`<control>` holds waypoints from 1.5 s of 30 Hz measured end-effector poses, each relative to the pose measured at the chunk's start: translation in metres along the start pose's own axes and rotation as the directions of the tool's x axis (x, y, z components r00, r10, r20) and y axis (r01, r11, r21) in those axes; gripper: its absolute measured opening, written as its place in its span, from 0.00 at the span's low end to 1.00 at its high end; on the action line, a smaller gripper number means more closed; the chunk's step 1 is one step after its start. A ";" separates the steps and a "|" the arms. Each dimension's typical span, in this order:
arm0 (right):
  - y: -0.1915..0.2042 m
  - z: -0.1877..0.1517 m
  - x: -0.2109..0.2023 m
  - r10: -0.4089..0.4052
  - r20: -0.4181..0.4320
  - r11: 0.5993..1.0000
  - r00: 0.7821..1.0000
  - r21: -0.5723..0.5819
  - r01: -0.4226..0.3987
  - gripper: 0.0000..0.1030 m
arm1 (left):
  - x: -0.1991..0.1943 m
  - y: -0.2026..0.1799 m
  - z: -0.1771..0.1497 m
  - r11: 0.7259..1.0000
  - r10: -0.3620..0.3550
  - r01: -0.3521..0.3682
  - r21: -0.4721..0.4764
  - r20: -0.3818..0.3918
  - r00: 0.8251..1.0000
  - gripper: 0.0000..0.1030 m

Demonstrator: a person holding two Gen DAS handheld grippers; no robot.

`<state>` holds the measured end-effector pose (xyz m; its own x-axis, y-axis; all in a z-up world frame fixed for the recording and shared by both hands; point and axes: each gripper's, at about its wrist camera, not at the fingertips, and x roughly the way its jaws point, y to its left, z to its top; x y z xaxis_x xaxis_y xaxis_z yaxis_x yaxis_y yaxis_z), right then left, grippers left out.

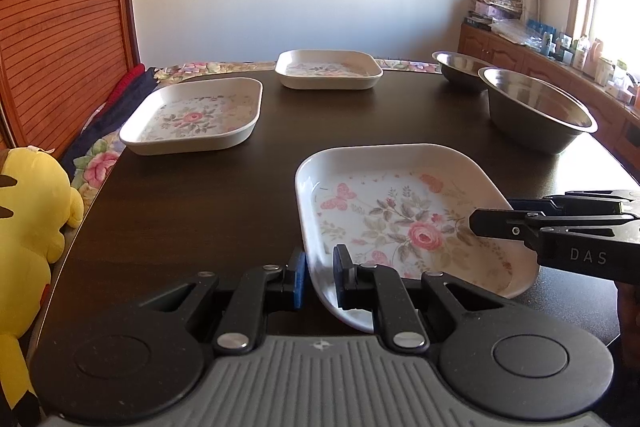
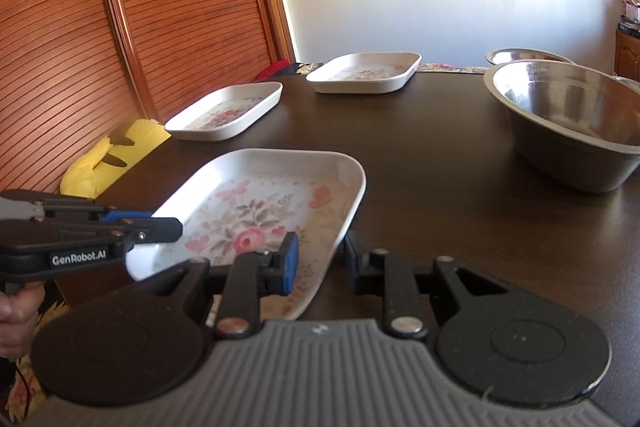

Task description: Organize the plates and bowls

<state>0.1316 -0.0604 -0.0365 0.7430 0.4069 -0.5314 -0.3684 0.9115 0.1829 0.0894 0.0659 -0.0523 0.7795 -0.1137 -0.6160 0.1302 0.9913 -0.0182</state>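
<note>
The near floral square plate (image 1: pixel 400 219) (image 2: pixel 260 211) sits between both grippers at the front of the dark table (image 1: pixel 200 207). My left gripper (image 1: pixel 320 277) is shut on its left rim, one finger inside and one outside the wall. My right gripper (image 2: pixel 320 261) is shut on its right rim in the same way. Each gripper shows from the side in the other's view: the right gripper (image 1: pixel 492 217) and the left gripper (image 2: pixel 160 223). Two more floral plates (image 1: pixel 192 115) (image 1: pixel 328 69) lie farther back. A large steel bowl (image 1: pixel 536 111) (image 2: pixel 572 115) and a smaller steel bowl (image 1: pixel 460 65) stand at the right.
A yellow plush toy (image 1: pixel 28 211) (image 2: pixel 108 159) leans at the table's left edge beside a slatted wooden door (image 1: pixel 60 27). A flowered cloth (image 1: pixel 96 163) lies past the left and far edges. A cluttered wooden sideboard (image 1: pixel 560 59) runs along the right wall.
</note>
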 end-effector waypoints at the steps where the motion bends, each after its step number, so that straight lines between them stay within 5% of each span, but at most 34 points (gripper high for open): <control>1: 0.000 0.000 0.000 0.000 0.000 1.000 1.000 -0.001 0.000 0.26 | 0.000 0.000 0.000 1.000 -0.001 0.001 -0.001 -0.001 1.000 0.15; 10: -0.012 0.009 -0.004 -0.001 0.025 1.000 1.000 0.031 0.000 0.29 | -0.001 0.007 0.007 1.000 0.006 -0.006 -0.018 0.014 1.000 0.25; 21: -0.009 0.065 0.002 0.010 0.073 0.998 0.997 -0.069 -0.005 0.34 | 0.004 0.046 0.046 0.999 0.047 -0.046 -0.021 0.067 0.997 0.35; 28: 0.009 0.095 0.029 0.062 0.038 0.989 0.997 -0.136 -0.056 0.47 | 0.022 0.085 0.067 0.996 0.087 -0.085 -0.041 0.071 0.994 0.44; 45: 0.053 0.139 0.111 0.155 -0.101 0.975 0.983 -0.141 -0.168 0.47 | 0.076 0.166 0.106 0.991 0.128 -0.124 -0.056 0.077 0.989 0.44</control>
<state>0.2724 0.0411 0.0286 0.6165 0.5352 -0.5775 -0.5636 0.8121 0.1509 0.2351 0.2147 -0.0190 0.8346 0.0094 -0.5507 -0.0018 0.9999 0.0143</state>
